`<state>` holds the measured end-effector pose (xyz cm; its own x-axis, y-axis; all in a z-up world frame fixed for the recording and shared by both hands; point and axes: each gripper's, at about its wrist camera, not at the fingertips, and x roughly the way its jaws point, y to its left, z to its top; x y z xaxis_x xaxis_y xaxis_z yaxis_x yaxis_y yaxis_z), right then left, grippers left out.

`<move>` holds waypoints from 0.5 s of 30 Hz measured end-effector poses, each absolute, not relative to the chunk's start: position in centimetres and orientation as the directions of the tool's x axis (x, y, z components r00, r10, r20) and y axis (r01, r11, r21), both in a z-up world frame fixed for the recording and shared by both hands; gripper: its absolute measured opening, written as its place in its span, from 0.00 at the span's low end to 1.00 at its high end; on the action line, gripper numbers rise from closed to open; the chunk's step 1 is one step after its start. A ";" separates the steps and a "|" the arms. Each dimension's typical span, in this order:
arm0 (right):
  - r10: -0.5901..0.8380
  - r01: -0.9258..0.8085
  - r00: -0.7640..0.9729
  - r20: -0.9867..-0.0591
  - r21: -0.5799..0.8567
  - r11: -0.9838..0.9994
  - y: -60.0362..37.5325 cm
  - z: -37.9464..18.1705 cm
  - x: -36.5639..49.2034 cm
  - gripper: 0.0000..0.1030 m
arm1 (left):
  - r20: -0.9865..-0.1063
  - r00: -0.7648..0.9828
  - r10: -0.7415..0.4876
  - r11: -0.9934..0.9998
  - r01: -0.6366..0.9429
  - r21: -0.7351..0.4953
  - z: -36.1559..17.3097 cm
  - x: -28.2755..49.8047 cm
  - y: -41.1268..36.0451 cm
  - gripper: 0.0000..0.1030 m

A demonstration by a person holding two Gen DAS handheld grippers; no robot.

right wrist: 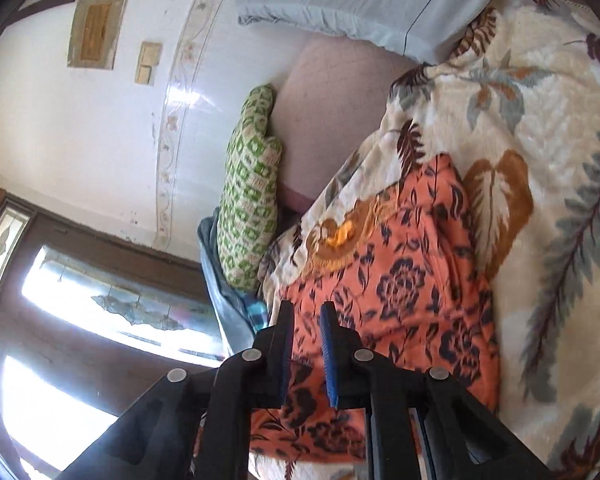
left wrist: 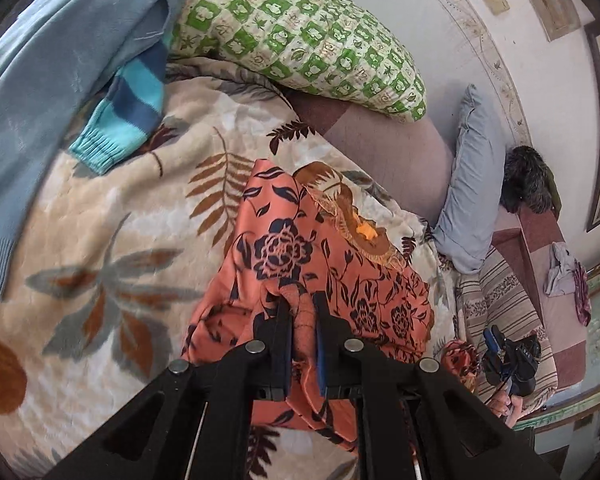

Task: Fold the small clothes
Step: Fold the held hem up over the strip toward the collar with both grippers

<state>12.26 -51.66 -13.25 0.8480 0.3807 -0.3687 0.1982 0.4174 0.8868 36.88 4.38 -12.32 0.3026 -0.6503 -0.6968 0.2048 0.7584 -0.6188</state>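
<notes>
A small orange garment [left wrist: 300, 248] with dark blue flowers and a gold embroidered neckline lies on the cream leaf-print blanket [left wrist: 100, 240]. My left gripper [left wrist: 302, 300] is shut on a bunched fold of its cloth. In the right wrist view the same garment [right wrist: 412, 288] spreads over the blanket [right wrist: 548, 160]. My right gripper [right wrist: 306, 312] is shut on the garment's near edge, with cloth between the two fingers. The right gripper [left wrist: 508, 360] also shows small at the lower right of the left wrist view, holding an orange corner.
A light blue sweater [left wrist: 60, 60] with a striped cuff lies at the blanket's upper left. A green checked pillow [left wrist: 300, 36] and a grey-blue pillow [left wrist: 472, 184] lean on the wall. A window [right wrist: 80, 320] is to the left of the right gripper.
</notes>
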 end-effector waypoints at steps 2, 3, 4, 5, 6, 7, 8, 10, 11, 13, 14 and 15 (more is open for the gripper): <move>0.342 0.249 0.844 -0.414 0.866 0.433 -53.5 -14.0 15.2 0.14 | -0.720 0.293 -0.629 0.777 0.204 -0.596 -13.3 39.8 2.1 0.09; 0.344 0.277 0.826 -0.446 0.853 0.443 -54.1 -14.4 16.4 0.14 | -0.729 0.288 -0.621 0.783 0.200 -0.588 -14.0 40.8 1.1 0.09; 0.363 0.284 0.806 -0.468 0.844 0.456 -54.3 -14.8 17.4 0.14 | -0.730 0.283 -0.622 0.782 0.199 -0.590 -14.6 41.5 0.5 0.09; 0.388 0.278 0.782 -0.488 0.830 0.484 -54.1 -15.2 18.1 0.15 | -0.724 0.279 -0.631 0.776 0.201 -0.598 -15.2 41.9 -0.1 0.09; 0.403 0.276 0.748 -0.527 0.799 0.534 -53.4 -15.6 18.7 0.17 | -0.722 0.277 -0.634 0.773 0.204 -0.600 -15.7 42.0 -0.3 0.09; 0.413 0.276 0.704 -0.578 0.758 0.591 -52.4 -16.1 19.2 0.17 | -0.726 0.277 -0.630 0.777 0.206 -0.595 -16.2 41.8 -0.5 0.09; 0.429 0.269 0.656 -0.620 0.724 0.635 -51.4 -16.8 19.7 0.17 | -0.728 0.277 -0.628 0.778 0.200 -0.595 -16.8 41.6 -0.3 0.09; 0.457 0.251 0.571 -0.682 0.675 0.694 -49.4 -18.8 20.2 0.17 | -0.727 0.275 -0.629 0.776 0.165 -0.609 -17.8 41.0 0.7 0.09; 0.461 0.249 0.535 -0.708 0.653 0.715 -48.8 -19.7 20.5 0.18 | -0.730 0.275 -0.625 0.778 0.146 -0.611 -18.2 40.6 1.3 0.09; 0.469 0.247 0.493 -0.733 0.635 0.732 -47.8 -21.2 21.1 0.18 | -0.735 0.282 -0.617 0.783 0.121 -0.610 -18.3 39.9 2.6 0.09; 0.479 0.229 0.499 -0.722 0.643 0.730 -47.3 -21.2 21.3 0.20 | -0.737 0.288 -0.612 0.786 0.115 -0.607 -18.1 39.5 3.2 0.09; 0.482 0.208 0.513 -0.710 0.648 0.732 -46.8 -21.0 21.4 0.20 | -0.738 0.294 -0.607 0.789 0.113 -0.604 -17.8 39.0 3.7 0.09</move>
